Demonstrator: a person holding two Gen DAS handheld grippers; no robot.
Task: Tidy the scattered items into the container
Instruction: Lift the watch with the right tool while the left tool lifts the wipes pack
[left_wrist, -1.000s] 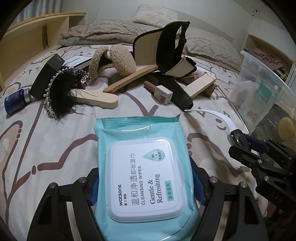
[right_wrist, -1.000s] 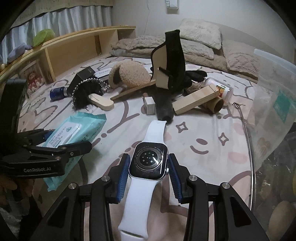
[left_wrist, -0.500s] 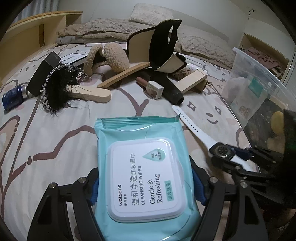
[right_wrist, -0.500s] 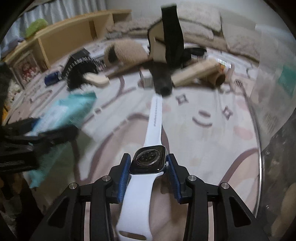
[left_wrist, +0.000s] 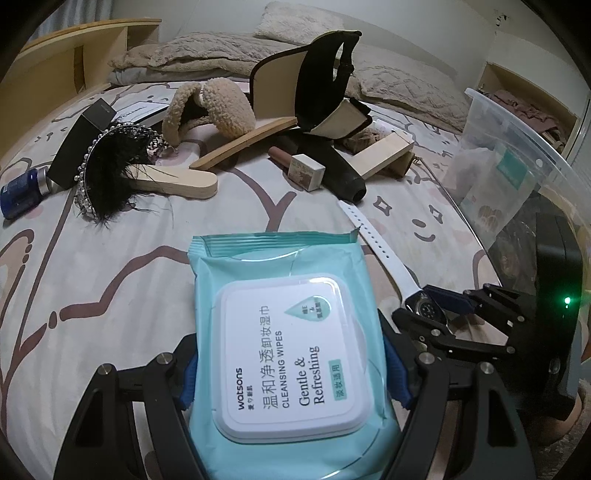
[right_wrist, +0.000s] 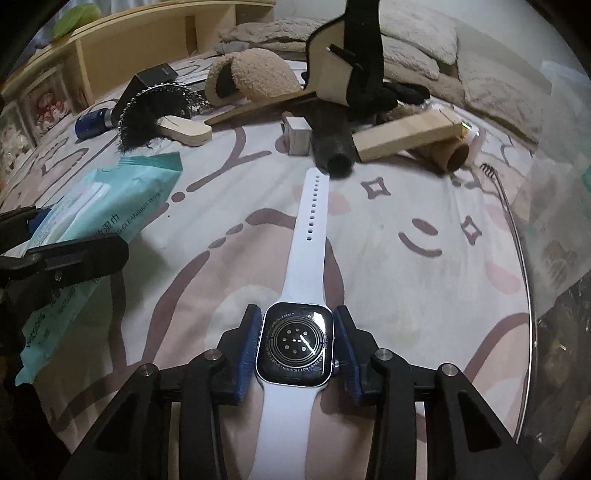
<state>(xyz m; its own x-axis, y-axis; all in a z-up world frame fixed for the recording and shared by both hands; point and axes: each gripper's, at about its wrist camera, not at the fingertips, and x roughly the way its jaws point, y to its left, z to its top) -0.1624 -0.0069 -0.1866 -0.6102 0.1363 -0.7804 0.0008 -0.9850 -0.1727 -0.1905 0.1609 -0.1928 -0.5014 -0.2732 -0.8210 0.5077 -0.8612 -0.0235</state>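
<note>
A teal pack of cleansing wipes sits between the blue pads of my left gripper, which is shut on its sides low over the patterned bed sheet. My right gripper is shut on the case of a white-strapped smartwatch, back side up. The watch's long strap lies stretched forward on the sheet. In the left wrist view the right gripper and the watch are just right of the pack. The clear plastic container stands at the right edge of the bed.
A pile lies further back: a black feathered sandal, a fluffy beige slipper, an upright black-and-cream shoe, a small box, a wooden block, a black box and a blue bottle. Pillows and a wooden shelf lie behind.
My right gripper has sunk toward the bed with the watch, and the strap now rests flat on the sheet. The left gripper and the wipes have stayed put.
</note>
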